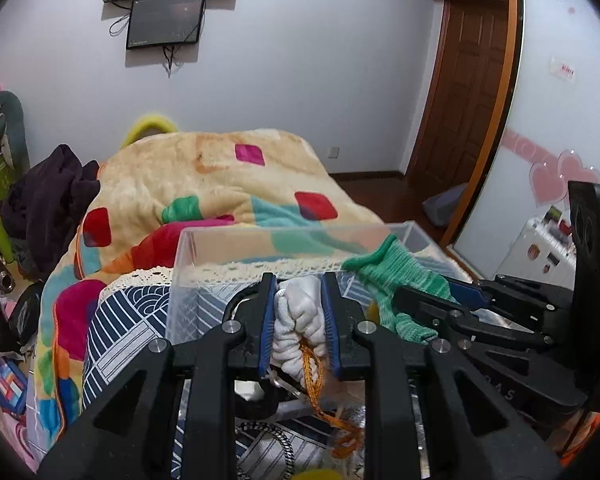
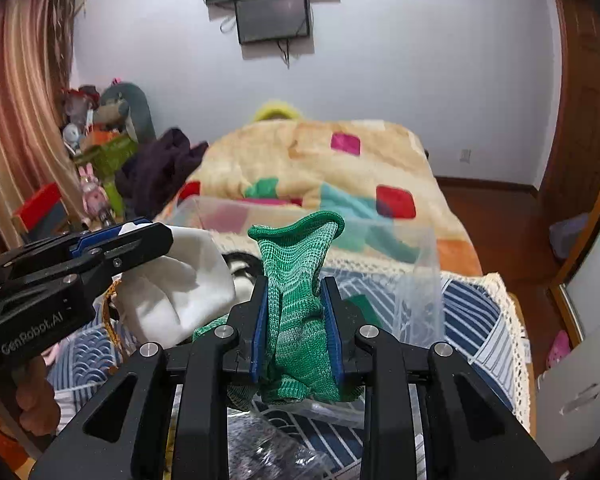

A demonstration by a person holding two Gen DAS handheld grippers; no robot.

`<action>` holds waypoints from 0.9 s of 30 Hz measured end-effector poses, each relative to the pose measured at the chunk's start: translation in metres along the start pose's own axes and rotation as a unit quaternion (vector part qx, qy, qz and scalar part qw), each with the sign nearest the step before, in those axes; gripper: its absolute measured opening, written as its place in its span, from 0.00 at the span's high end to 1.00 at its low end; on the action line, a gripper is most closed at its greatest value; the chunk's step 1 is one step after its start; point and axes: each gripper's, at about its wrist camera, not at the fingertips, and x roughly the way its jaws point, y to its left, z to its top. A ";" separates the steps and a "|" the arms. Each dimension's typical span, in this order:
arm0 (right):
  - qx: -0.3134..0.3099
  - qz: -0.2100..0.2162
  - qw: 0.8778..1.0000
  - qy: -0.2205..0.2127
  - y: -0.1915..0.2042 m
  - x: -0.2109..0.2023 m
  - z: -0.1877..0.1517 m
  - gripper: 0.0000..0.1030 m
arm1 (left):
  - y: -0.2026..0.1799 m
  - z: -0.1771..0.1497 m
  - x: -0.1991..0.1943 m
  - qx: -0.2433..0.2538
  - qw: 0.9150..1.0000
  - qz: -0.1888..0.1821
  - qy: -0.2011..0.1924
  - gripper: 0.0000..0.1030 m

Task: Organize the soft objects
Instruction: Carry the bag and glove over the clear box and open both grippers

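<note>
My left gripper (image 1: pixel 298 284) is shut on a bunched white knit item (image 1: pixel 300 316) with an orange cord (image 1: pixel 314 376) hanging from it. My right gripper (image 2: pixel 294 284) is shut on a green knit sock (image 2: pixel 296 280), whose cuff stands up above the fingers. Both are held over a clear plastic bin (image 1: pixel 228 240) that sits on the bed. In the left wrist view the right gripper (image 1: pixel 428 300) comes in from the right with the green sock (image 1: pixel 388 276). In the right wrist view the left gripper (image 2: pixel 156 236) enters from the left with the white item (image 2: pixel 172 284).
The bed carries a blue-and-white patterned cover with a lace edge (image 1: pixel 132 308) and a colourful fleece blanket (image 1: pixel 204 176). Dark clothing (image 1: pixel 48 200) lies at the left. A second clear bin (image 1: pixel 412 236) stands behind. Toys (image 2: pixel 100 128) crowd the left wall; a wooden door (image 1: pixel 460 92) is right.
</note>
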 end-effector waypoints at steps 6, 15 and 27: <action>0.009 0.003 1.000 0.024 -0.005 0.008 -0.002 0.78 | 0.002 -0.001 0.022 0.012 0.999 0.011 0.034 0.79; 0.015 0.009 0.999 0.046 -0.005 0.018 -0.002 0.76 | 0.000 -0.013 0.044 0.033 0.997 0.027 0.070 0.79; 0.008 0.010 0.999 0.044 -0.007 0.005 -0.002 0.55 | 0.009 -0.007 0.017 0.016 0.998 0.002 0.057 0.70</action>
